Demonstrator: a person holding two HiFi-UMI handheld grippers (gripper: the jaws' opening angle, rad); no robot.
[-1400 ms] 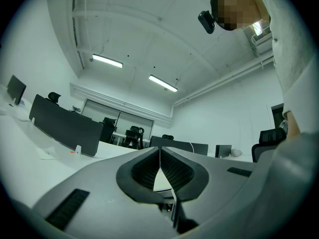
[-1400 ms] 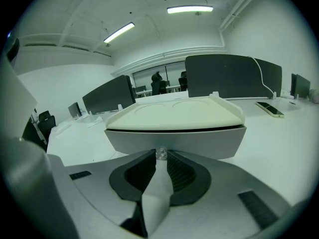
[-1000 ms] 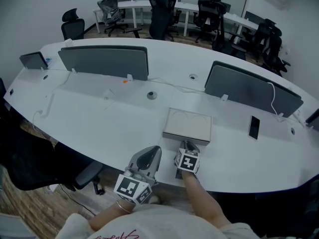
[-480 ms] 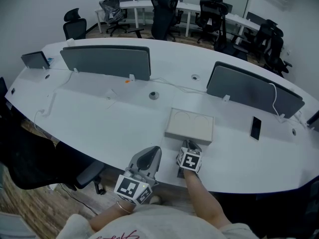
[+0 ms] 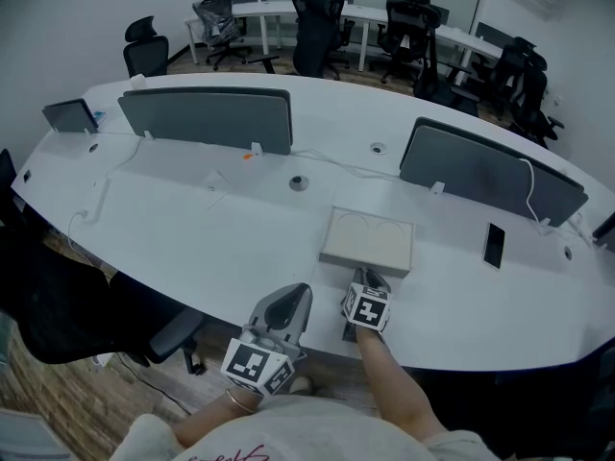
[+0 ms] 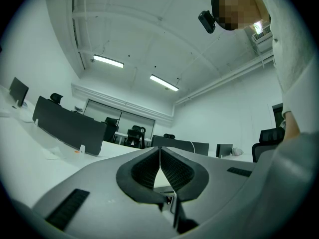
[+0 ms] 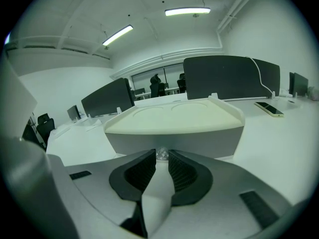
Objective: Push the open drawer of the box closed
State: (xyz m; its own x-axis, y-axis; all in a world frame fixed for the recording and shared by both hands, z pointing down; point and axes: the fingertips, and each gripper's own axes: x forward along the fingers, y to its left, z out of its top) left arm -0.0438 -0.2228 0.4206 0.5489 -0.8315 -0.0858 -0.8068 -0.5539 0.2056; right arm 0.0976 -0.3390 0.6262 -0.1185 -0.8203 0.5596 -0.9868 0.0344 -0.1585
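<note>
A cream box [image 5: 367,241] sits on a white tabletop [image 5: 192,229]. The right tool [image 5: 369,279] is at the box's near side, clenched on a small clear knob [image 7: 161,154] on the grey drawer front [image 7: 174,141]. The left tool [image 5: 288,301] hovers nearby at the tabletop's edge, jaws pressed together and empty.

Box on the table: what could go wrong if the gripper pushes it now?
Nothing steadies the box: the left gripper hangs shut, back by the table edge. So the box may slide across the smooth table instead of closing. The right gripper meets only the small clear knob between its tips, so it might slip off sideways.
</note>
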